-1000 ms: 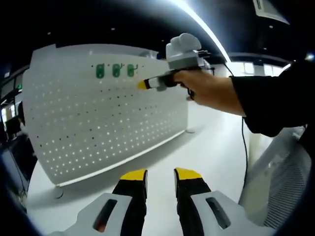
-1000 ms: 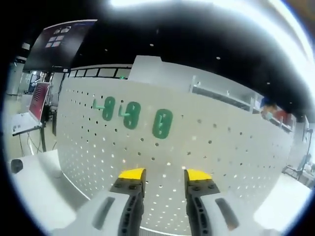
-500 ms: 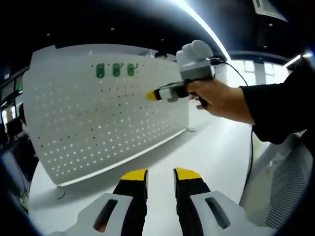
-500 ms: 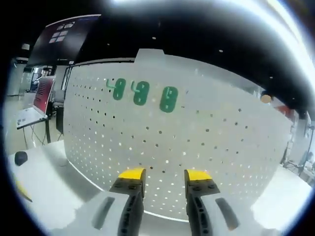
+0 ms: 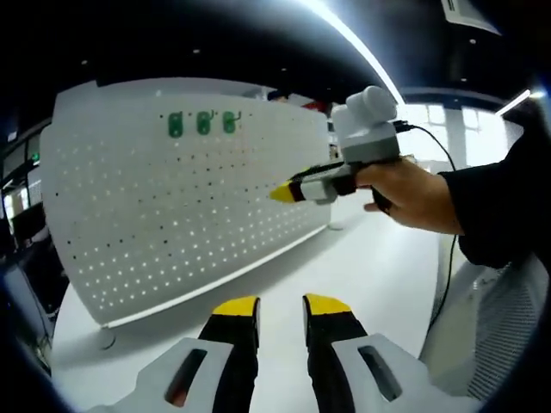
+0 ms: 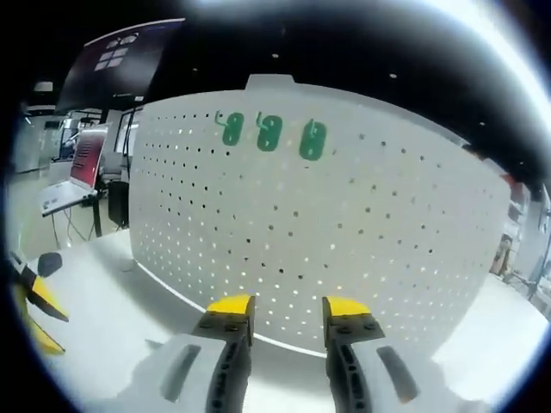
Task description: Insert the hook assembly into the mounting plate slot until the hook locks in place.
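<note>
A white pegboard (image 5: pixel 172 215) stands upright on the white table (image 5: pixel 370 267). Three green hook plates (image 5: pixel 203 123) sit in a row near its top edge, seen again as green hook plates (image 6: pixel 269 133) on the pegboard (image 6: pixel 344 232) in the right gripper view. My left gripper (image 5: pixel 281 305) hovers low over the table in front of the board, open and holding nothing. A hand holds my right gripper (image 5: pixel 284 194) in the air off the board's right part, below the hooks. Up close, the right gripper (image 6: pixel 288 305) is open with nothing between its yellow-tipped fingers.
The left gripper's yellow-tipped fingers (image 6: pixel 34 301) poke in at the left edge of the right gripper view, beside a small dark round object (image 6: pixel 47 262). A laptop screen (image 6: pixel 86 159) stands further left. A white mesh surface (image 5: pixel 508 335) lies at the right.
The right gripper has drawn back from the pegboard, down and to the right; the board and hooks look smaller in its view. The left gripper has stayed put.
</note>
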`<action>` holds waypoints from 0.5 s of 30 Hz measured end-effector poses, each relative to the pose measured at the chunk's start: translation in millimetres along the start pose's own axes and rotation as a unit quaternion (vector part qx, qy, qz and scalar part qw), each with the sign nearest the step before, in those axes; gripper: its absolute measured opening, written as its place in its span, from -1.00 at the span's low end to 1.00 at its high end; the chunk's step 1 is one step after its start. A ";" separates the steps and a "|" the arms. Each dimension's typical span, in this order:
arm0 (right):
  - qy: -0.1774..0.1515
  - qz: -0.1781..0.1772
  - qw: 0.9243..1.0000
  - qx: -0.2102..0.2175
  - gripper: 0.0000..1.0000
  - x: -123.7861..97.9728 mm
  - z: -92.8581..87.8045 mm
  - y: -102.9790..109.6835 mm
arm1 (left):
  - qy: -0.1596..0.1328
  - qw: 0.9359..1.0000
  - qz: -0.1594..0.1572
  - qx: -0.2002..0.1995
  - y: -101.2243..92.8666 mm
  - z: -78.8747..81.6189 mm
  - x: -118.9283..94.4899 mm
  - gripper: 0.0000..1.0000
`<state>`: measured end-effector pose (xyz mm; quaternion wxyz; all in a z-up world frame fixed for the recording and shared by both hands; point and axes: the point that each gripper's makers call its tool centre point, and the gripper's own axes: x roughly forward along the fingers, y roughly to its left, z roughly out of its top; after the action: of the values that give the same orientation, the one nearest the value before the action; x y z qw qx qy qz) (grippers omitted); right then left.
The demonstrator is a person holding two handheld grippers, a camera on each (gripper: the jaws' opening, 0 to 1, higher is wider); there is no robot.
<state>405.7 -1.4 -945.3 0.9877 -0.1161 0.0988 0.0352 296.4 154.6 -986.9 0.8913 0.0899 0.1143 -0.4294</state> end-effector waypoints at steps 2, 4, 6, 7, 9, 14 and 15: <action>0.002 0.002 1.000 0.002 -0.42 -4.0 -2.8 1.1 | 0.000 1.000 0.001 0.001 0.2 -0.1 -0.2 -0.59; 0.003 0.003 1.000 0.005 -0.42 -7.3 -4.9 1.2 | 0.001 1.000 0.002 0.001 0.9 -0.5 -0.3 -0.60; 0.003 0.003 1.000 0.005 -0.42 -10.3 -6.3 0.8 | 0.002 1.000 0.003 0.002 1.1 -0.9 -0.6 -0.60; 0.003 0.003 1.000 0.006 -0.42 -11.6 -7.0 0.4 | 0.003 1.000 0.004 0.003 1.3 -1.2 -0.9 -0.60; 0.003 0.004 1.000 0.009 -0.42 -15.4 -8.5 0.1 | 0.004 1.000 0.005 0.004 1.4 -1.9 -1.0 -0.61; 0.005 0.006 1.000 0.011 -0.42 -22.7 -13.8 0.3 | 0.006 1.000 0.007 0.005 1.8 -3.5 -0.8 -0.61; 0.006 0.007 1.000 0.010 -0.42 -23.6 -14.8 1.0 | 0.007 1.000 0.007 0.005 1.6 -3.8 -0.8 -0.61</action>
<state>379.7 -5.1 -954.9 0.9880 -0.1053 0.1056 0.0401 296.6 157.2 -990.2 0.8930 0.0984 0.1173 -0.4232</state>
